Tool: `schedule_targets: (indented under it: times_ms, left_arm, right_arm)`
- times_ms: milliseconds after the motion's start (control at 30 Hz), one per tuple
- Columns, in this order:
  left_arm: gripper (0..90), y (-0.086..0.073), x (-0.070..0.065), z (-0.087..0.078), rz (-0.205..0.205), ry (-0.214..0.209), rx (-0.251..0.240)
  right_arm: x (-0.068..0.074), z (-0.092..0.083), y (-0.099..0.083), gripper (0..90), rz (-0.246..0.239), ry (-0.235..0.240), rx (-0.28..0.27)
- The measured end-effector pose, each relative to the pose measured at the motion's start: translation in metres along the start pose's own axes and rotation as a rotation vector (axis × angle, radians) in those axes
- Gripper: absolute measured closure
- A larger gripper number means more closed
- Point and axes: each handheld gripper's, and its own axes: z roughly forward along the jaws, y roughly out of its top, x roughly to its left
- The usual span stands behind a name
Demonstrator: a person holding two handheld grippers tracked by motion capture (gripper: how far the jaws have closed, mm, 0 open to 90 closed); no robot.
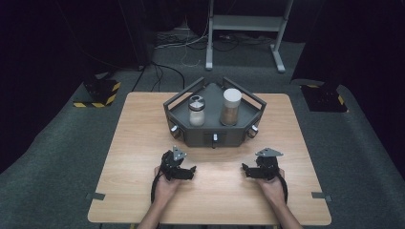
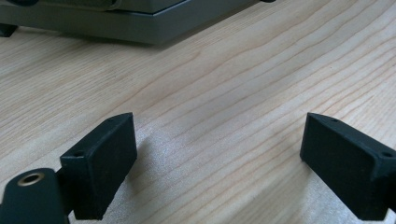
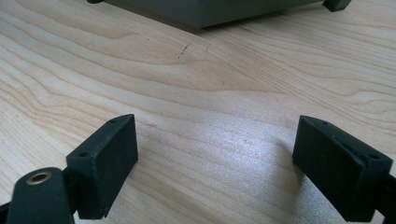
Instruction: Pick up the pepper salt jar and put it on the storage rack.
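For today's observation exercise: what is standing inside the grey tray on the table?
Inside the grey tray stand two jars: a shorter jar with a metal lid and pale contents, and a taller jar with a white lid and brown contents. The tray's front wall hides their bases.

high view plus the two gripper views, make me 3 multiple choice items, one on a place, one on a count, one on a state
1. Where does the grey tray stand?
A. on the floor
B. on the table's far half
C. at the near edge, between the hands

2. How many jars stand in the tray?
A. one
B. two
C. four

3. How do the left gripper's jaws stand?
A. apart, with bare wood between them
B. shut on a jar
C. shut on the tray's rail

Key: 1 B, the tray sits beyond both grippers on the table; 2 B, a short clear jar and a taller white-lidded jar; 3 A, the left gripper view shows a wide gap, as with the right gripper.
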Motion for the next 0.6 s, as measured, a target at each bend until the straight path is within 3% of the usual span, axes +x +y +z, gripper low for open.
schedule_targets:
  times_ms: [600]
  left_arm:
    - [10.7,-0.0004,-0.0007,-0.0003,-0.003,0.002,-0.001]
  right_arm:
    - [-0.0007,0.0001,0.0002,13.1,-0.002,0.002,0.001]
